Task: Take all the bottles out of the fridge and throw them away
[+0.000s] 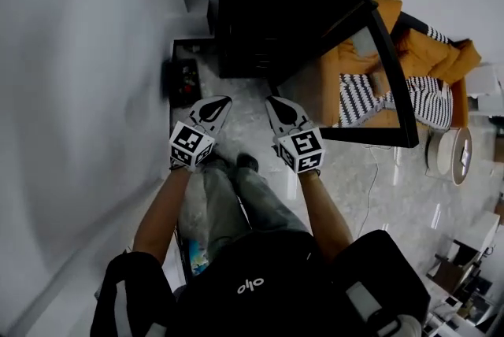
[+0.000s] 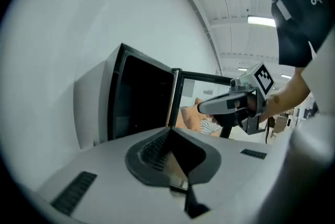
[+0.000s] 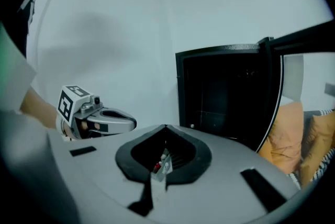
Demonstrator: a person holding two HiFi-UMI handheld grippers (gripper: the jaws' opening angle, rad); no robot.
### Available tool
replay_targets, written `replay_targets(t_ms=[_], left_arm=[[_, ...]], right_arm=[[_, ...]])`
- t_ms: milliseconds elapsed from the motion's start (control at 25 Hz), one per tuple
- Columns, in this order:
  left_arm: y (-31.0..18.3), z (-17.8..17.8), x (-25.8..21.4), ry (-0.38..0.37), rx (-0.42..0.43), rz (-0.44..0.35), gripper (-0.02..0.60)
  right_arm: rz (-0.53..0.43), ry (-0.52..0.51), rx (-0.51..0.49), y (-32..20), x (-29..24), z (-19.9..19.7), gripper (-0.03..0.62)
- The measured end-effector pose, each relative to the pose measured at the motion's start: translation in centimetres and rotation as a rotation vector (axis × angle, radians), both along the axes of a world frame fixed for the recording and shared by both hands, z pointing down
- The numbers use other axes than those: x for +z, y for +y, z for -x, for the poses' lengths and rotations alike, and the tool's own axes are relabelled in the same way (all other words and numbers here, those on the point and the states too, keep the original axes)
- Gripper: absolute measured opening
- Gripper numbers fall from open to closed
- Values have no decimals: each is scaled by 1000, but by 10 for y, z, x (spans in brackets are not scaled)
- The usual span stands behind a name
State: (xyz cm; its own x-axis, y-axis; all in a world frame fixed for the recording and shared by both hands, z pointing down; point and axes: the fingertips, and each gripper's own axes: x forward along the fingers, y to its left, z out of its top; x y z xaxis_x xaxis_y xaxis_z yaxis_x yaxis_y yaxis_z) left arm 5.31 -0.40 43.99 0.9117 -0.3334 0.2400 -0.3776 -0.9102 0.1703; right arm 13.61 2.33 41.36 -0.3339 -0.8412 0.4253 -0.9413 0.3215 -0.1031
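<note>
A black fridge (image 1: 276, 5) stands against the white wall with its glass door (image 1: 390, 60) swung open to the right. Its inside (image 3: 225, 97) is dark, and I can make out no bottles in it. My left gripper (image 1: 224, 101) and right gripper (image 1: 272, 101) are held side by side in front of the fridge, short of its opening. Both are shut with nothing between their jaws. In the left gripper view the left gripper (image 2: 170, 131) faces the fridge (image 2: 141, 97), with the right gripper (image 2: 201, 108) beside it. In the right gripper view the right gripper (image 3: 166, 126) has the left gripper (image 3: 133, 123) at its left.
A small dark container (image 1: 183, 79) with something reddish in it sits on the floor left of the fridge, by the wall (image 1: 79, 91). An orange sofa (image 1: 441, 52) with a striped cushion (image 1: 417, 95) is beyond the door. A round white object (image 1: 453, 154) lies at the right.
</note>
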Motion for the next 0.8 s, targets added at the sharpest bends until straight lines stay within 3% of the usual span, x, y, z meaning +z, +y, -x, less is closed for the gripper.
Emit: replay_targets(t_ms=[280, 440, 800], left_arm=[[54, 25, -111, -17, -43, -1, 0], [81, 35, -156, 12, -72, -5, 0], [113, 69, -203, 55, -33, -39, 0]], right_arm=[[-34, -25, -26, 52, -106, 18, 9], [-55, -25, -37, 84, -148, 31, 9], [-114, -16, -11, 121, -180, 81, 9]])
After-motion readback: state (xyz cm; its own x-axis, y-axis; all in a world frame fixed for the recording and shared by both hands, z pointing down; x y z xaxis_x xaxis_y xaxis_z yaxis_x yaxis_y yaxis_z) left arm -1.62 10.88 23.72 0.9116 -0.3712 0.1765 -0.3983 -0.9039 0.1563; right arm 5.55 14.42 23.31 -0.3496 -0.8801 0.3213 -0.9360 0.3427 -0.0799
